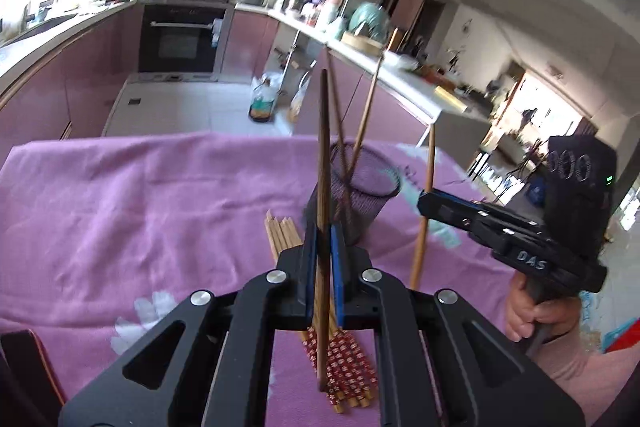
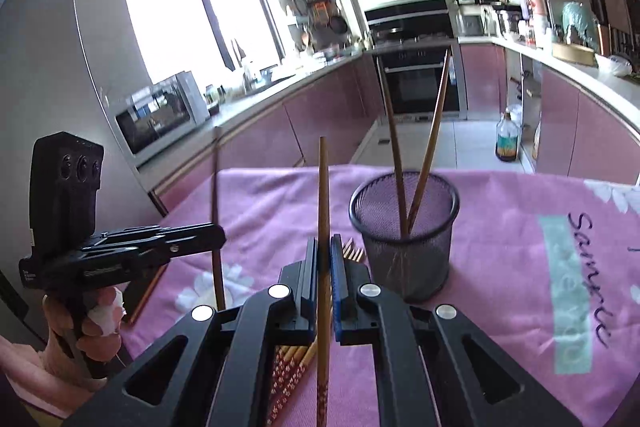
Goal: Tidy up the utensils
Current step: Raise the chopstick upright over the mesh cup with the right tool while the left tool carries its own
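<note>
We see a cloth spread over the table, with a mesh cup standing on it. Two chopsticks lean crossed inside the cup. A bundle of chopsticks lies flat on the cloth, just left of the cup and nearer to us. One chopstick stands upright in the left gripper, another in the right gripper, both in front of the cup. Counters run behind the table.

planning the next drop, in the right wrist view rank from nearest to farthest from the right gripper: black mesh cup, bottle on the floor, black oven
1. Black mesh cup, on the pink cloth just right of the right gripper, two chopsticks inside.
2. Bottle on the floor, beyond the table, to the right.
3. Black oven, in the back cabinets.
</note>
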